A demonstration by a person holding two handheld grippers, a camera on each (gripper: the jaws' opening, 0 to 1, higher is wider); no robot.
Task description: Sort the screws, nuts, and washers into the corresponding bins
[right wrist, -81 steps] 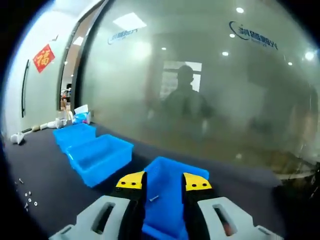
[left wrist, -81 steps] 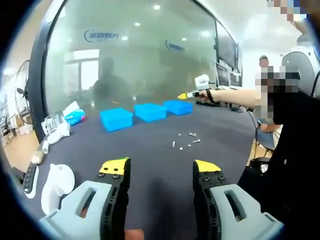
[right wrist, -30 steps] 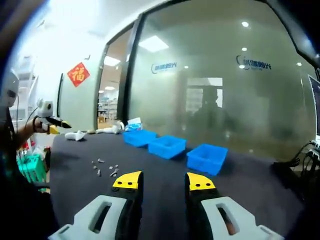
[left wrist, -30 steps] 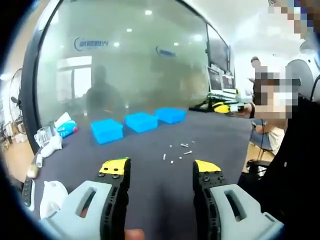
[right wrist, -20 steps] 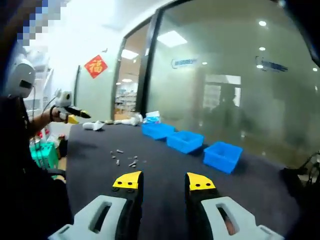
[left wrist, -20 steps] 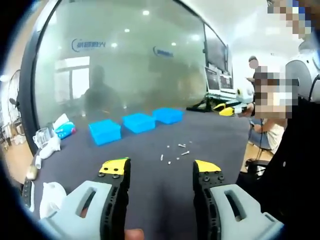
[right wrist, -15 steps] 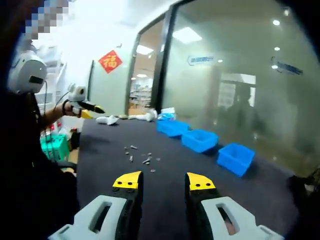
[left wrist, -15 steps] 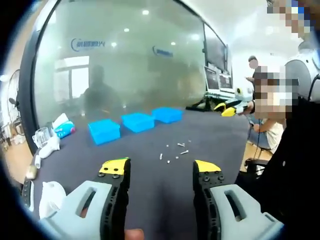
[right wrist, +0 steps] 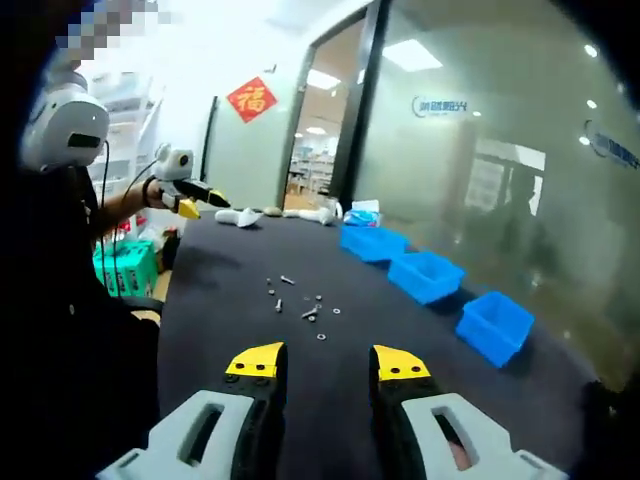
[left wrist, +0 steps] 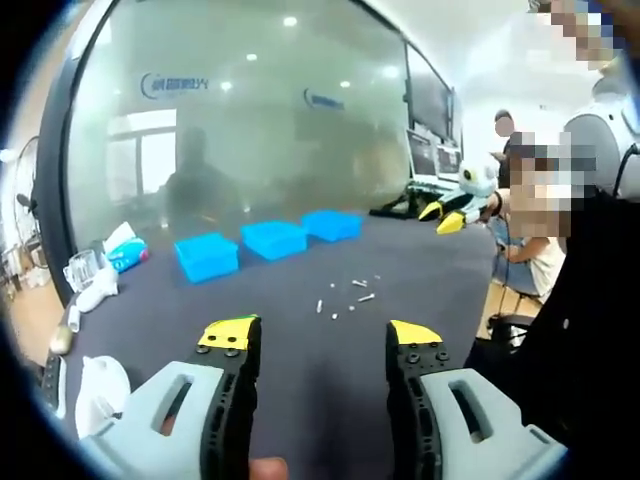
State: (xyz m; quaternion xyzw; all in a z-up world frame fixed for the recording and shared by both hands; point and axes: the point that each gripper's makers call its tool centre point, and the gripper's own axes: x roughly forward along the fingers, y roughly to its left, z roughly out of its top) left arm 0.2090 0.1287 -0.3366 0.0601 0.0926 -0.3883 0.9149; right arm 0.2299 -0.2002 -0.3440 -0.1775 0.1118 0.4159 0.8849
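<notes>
Swinging away from the bins, the right gripper (right wrist: 322, 366) has left the blue tub it hovered over a moment back and now looks down the length of the dark table (right wrist: 400, 330). Its yellow-tipped jaws stand apart with nothing between them. Straight ahead of those tips lies the scatter of screws, nuts and washers (right wrist: 305, 303), small pale bits loose on the tabletop. Off to the right of the jaws, three blue bins (right wrist: 432, 275) run in a row along the table's far edge, beside the frosted glass wall (right wrist: 520, 170).

Over on the left gripper (left wrist: 319, 338), jaws spread as well, empty, held above the near edge of the table. The loose hardware (left wrist: 345, 297) sits ahead of its tips, a little right of centre, and the three bins (left wrist: 270, 238) line up beyond, up and to the left. White objects (left wrist: 95, 385) rest on the table left of the left jaw; what they are is hard to tell.
</notes>
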